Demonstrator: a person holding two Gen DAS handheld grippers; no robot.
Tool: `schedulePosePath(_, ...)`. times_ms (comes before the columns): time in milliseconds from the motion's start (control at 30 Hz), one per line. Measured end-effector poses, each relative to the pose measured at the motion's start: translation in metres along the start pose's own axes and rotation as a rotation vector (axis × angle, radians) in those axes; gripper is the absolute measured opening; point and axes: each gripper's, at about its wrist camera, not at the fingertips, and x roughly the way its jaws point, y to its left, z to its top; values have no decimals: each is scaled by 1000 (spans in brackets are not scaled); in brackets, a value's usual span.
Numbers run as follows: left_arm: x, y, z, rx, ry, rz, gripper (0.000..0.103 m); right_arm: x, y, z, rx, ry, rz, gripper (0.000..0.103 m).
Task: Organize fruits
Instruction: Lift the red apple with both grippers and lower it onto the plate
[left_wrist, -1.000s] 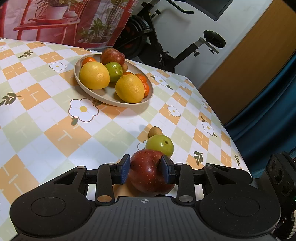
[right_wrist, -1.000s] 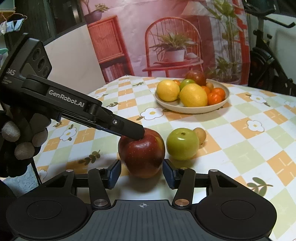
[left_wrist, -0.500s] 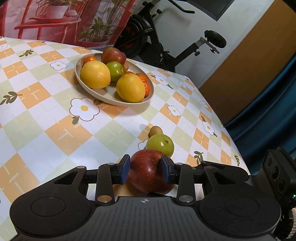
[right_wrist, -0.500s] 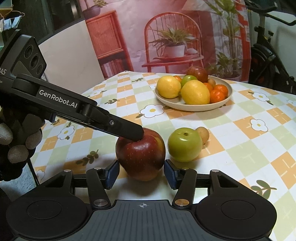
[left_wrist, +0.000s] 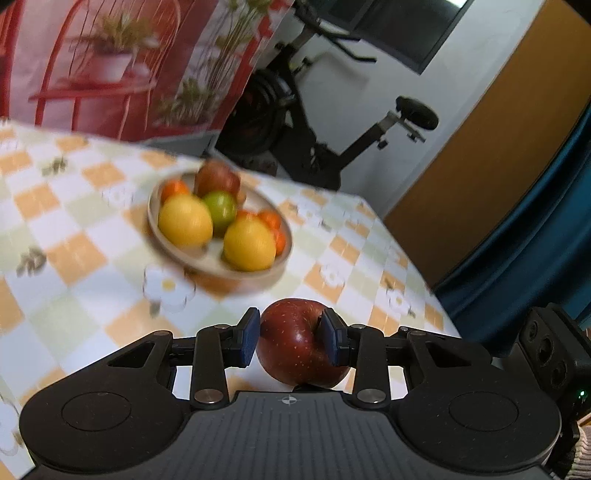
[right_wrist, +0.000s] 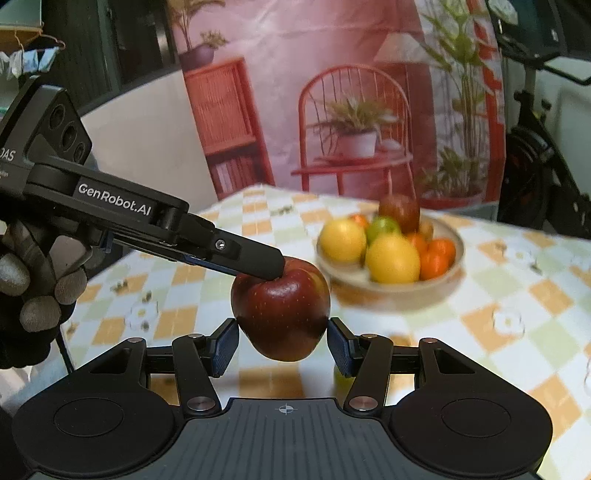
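The left gripper was clamped on a dark red apple, its blue pads pressed against the fruit's two sides, and the apple hung clear of the checked tablecloth. From the right wrist view the same apple sat between the fingers of the right gripper, whose jaws stood released: the pads lay just beside the lower flanks of the fruit, with a narrow gap visible on each side. One left finger reached in from the left of that view and met the apple at its top (the black housing carried the lettering "GenRobot.AI"), gripped by a gloved hand. Beyond the apple a beige plate held yellow, green, orange and red fruit, all motion-blurred. An exercise bike stood past the table's far edge, beside a printed backdrop of a red chair and potted plants.
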Motion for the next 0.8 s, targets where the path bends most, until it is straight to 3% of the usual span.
schedulePosePath(500, 0, -28, 86, 121, -132, 4, 38, -3, -32, 96, -84, -129, -33, 49)
schedulePosePath(800, 46, -21, 113, 102, -67, 5, 38, 25, -80, 113, -45, -89, -44, 49)
